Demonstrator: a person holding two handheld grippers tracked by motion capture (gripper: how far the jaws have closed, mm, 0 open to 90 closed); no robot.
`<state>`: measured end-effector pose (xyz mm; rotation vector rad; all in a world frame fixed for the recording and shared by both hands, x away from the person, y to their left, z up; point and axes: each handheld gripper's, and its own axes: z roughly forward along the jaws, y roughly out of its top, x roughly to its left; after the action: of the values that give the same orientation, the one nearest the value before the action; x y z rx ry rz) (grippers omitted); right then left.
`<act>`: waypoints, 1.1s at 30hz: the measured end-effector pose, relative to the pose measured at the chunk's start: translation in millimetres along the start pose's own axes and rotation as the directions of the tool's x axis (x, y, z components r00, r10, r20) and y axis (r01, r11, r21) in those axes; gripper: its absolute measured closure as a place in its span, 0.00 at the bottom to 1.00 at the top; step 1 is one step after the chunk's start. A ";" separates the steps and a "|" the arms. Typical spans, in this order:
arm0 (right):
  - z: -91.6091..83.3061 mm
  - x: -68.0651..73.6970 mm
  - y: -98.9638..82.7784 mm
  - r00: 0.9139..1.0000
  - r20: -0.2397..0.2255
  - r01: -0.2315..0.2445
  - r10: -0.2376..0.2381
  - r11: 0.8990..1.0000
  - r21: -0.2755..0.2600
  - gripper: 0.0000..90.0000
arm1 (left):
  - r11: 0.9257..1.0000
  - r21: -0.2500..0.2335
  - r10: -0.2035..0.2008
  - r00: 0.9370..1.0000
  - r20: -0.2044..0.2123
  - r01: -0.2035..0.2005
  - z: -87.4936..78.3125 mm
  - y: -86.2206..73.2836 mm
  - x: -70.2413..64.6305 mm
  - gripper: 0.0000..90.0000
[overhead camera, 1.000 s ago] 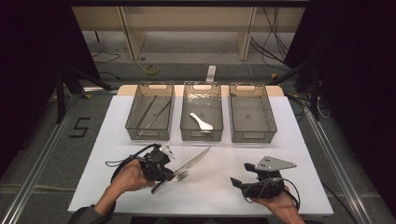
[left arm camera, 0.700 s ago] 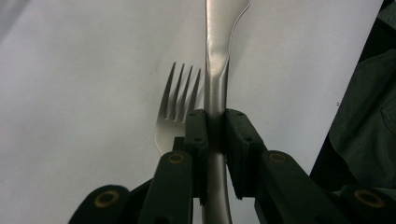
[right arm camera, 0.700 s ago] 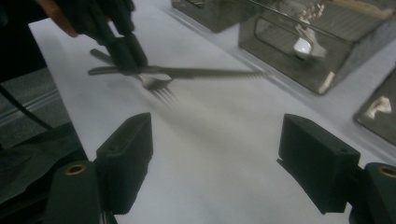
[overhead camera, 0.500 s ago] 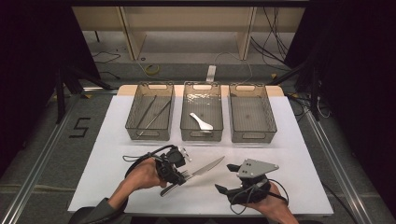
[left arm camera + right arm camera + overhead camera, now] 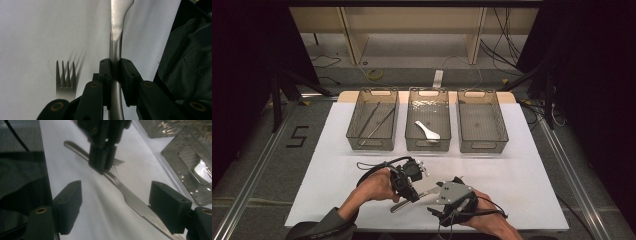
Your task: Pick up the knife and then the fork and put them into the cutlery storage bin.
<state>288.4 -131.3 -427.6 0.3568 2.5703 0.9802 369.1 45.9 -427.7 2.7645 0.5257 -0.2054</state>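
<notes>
Shift: both hands have drawn together at the near table (image 5: 532, 165) edge.
Bins: three stand beyond; sorting is my guess.
Left claw (image 5: 115, 75): clamped on the knife (image 5: 135, 202), with a fork (image 5: 65, 80) beside it.
Right claw (image 5: 116, 207): apart, straddling the blade.
Next: I'd close it on the blade.

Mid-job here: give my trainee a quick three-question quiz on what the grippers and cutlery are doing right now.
1. True or false: the left gripper is shut on the knife.
2. Which piece of cutlery lies on the table beside the held one?
3. The right gripper has its fingers: A) shut on the knife, B) open on either side of the blade, C) inside a bin.

Key
1. True.
2. A fork.
3. B.
</notes>
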 end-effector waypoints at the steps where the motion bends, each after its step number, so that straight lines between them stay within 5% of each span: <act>1: 3.0 1.2 -0.1 1.000 0.000 0.018 -0.018 1.000 0.014 0.31 | 1.000 0.002 0.006 1.000 0.001 -0.006 0.6 2.2 -0.2 0.88; 12: 23.7 6.1 -1.9 0.988 0.042 0.145 -0.150 0.984 0.109 0.37 | 0.998 0.042 0.045 0.998 0.039 -0.047 6.3 16.8 -5.9 0.88; 17: 27.8 8.2 -3.3 0.974 0.047 0.213 -0.222 0.966 0.148 0.44 | 0.997 0.042 0.064 0.997 0.048 -0.066 3.5 22.5 -10.7 0.88; 22: 29.9 12.9 -4.6 0.971 0.054 0.221 -0.233 0.960 0.171 0.52 | 0.997 0.036 0.066 0.997 0.051 -0.068 3.5 24.7 -15.2 0.88; 33: 31.3 18.6 -5.8 0.928 0.086 0.342 -0.363 0.921 0.188 0.71 | 0.995 0.050 0.079 0.995 0.061 -0.082 3.6 24.9 -18.0 0.88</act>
<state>284.2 -110.5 -457.7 -0.0113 2.4938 0.5934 361.6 16.8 -420.6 2.8145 0.3986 -0.2847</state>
